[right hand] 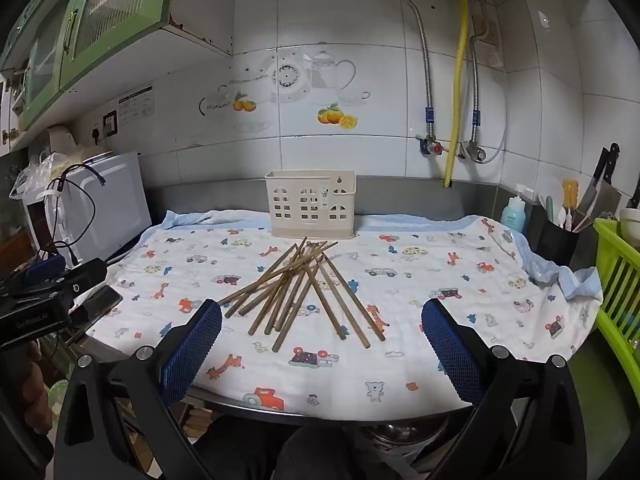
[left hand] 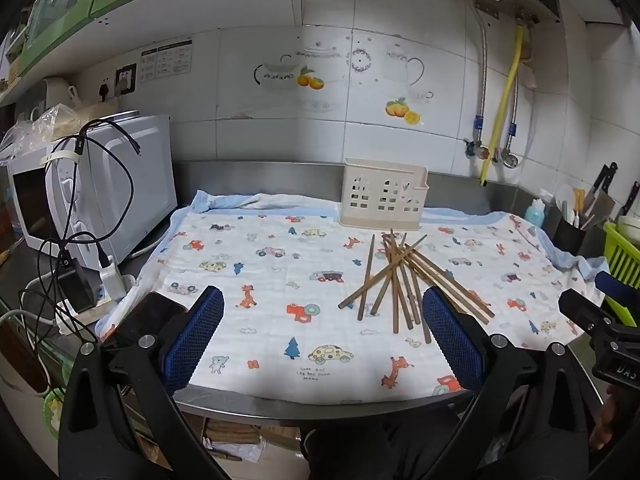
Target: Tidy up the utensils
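Wooden chopsticks (right hand: 304, 288) crisscross on soft printed cloth (right hand: 420, 280).

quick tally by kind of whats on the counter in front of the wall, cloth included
chopsticks: about 10, brown, in a crossed pile, so the exact count is unclear
utensil holder: 1, cream, upright behind the pile
patterned cloth: 1, under both
total: about 12
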The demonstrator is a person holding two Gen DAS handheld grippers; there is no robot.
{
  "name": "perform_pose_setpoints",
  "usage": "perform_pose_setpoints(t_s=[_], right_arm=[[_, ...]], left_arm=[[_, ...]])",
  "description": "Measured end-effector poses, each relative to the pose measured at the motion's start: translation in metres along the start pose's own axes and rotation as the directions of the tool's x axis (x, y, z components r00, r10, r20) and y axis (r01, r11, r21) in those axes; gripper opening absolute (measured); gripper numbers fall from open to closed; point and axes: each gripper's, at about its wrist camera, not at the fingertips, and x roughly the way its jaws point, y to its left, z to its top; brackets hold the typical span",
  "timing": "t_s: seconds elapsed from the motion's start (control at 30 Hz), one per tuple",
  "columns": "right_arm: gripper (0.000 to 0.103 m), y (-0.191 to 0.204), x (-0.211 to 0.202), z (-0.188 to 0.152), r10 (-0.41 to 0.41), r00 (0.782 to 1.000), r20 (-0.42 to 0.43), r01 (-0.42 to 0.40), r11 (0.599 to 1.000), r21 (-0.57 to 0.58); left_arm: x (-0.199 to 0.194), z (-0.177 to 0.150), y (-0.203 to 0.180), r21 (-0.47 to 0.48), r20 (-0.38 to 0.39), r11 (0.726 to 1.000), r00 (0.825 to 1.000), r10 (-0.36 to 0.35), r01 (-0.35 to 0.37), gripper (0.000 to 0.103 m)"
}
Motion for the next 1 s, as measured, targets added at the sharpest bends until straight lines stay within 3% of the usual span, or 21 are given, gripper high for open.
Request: perform_pose_setpoints(t_s=[1.0], right_arm=[[0.097, 0.0027, -0.0033, 0.0034, 0.005, 1.0, 0.01, -0.004, 1.0, -0.017]], left_arm=[[-0.0025, 0.0003, -0.0014, -0.006, 0.023, 1.0, 0.999, -0.023, 0.023, 0.098]])
